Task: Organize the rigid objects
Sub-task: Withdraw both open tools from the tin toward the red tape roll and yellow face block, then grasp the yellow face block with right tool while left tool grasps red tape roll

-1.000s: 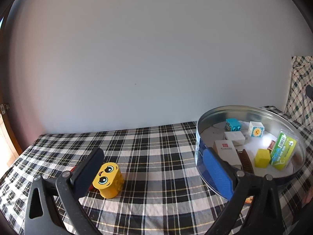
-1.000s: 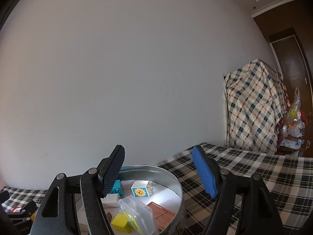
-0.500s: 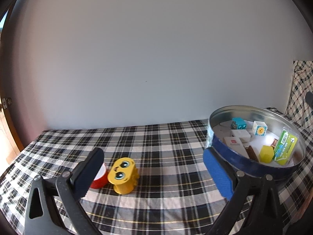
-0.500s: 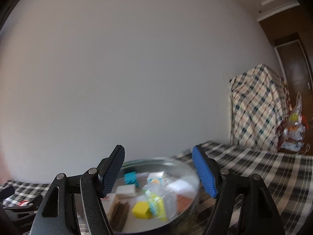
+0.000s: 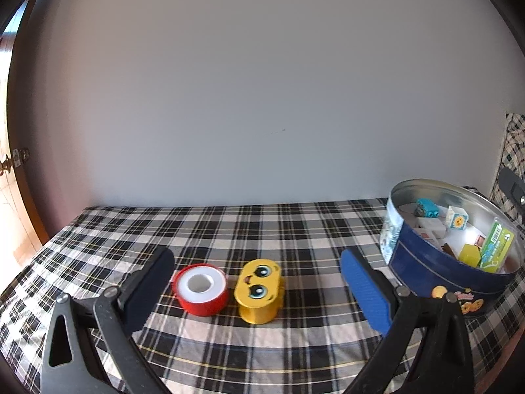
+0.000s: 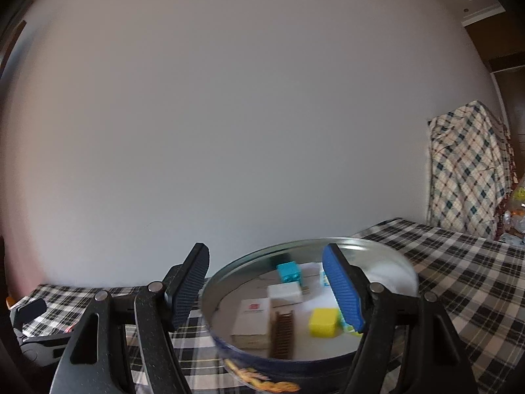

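Observation:
A red tape roll (image 5: 200, 288) and a yellow toy block with cartoon eyes (image 5: 260, 290) lie side by side on the plaid tablecloth (image 5: 295, 229). My left gripper (image 5: 257, 290) is open and empty, hovering just in front of them. A round blue tin (image 5: 436, 269) at the right holds several small blocks and boxes. In the right wrist view, my right gripper (image 6: 267, 290) is open and empty above the tin (image 6: 229, 341), which holds a yellow cube (image 6: 323, 321), a white box (image 6: 251, 320) and a teal block (image 6: 288, 272).
A white wall stands close behind the table. A plaid-covered object (image 6: 469, 170) stands at the far right. The left gripper (image 6: 32, 328) shows at the lower left of the right wrist view.
The left gripper has pulled back and left, so the red tape roll and yellow block now sit between its fingers. The right gripper has swung left over the tin.

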Tool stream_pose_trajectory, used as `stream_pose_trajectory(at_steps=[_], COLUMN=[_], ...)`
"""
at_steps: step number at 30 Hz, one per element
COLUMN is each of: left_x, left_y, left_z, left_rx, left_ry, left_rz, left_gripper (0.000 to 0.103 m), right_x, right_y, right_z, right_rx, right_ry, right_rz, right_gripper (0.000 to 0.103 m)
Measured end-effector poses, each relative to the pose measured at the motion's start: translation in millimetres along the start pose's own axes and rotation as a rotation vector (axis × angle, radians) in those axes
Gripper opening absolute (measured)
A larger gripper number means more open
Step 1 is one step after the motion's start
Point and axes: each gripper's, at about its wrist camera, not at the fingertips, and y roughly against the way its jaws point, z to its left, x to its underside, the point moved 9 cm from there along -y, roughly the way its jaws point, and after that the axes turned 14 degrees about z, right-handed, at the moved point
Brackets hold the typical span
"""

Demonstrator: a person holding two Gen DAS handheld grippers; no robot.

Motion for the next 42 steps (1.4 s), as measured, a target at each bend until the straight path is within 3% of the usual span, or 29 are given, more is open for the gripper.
stream_pose_trajectory(at_steps=[16, 31, 35, 39, 42], left_x=[-1, 6, 8, 9, 9], left_y=[-12, -51, -56, -60, -62], left_z=[33, 162, 178, 184, 182], left_rx=[-0.039, -0.223, -0.237, -0.253, -0.247], left_ry=[-0.006, 0.208, 0.247, 0.252, 0.246], left_rz=[0.025, 0.168, 0.191, 0.206, 0.216], left_gripper=[0.102, 0.102, 0.102, 0.102, 0.102], right_x=[14, 47, 65, 93, 109], right_y=[-19, -49, -57, -71, -83], right_z=[53, 137, 169, 201, 210], right_rx=[-0.099, -0.246, -0.260, -0.296, -0.270], right_ry=[0.057, 0.202, 0.293, 0.383, 0.423], right_rz=[0.080, 0.277, 0.368, 0.514, 0.598], right_gripper=[0.074, 0.074, 0.074, 0.074, 0.073])
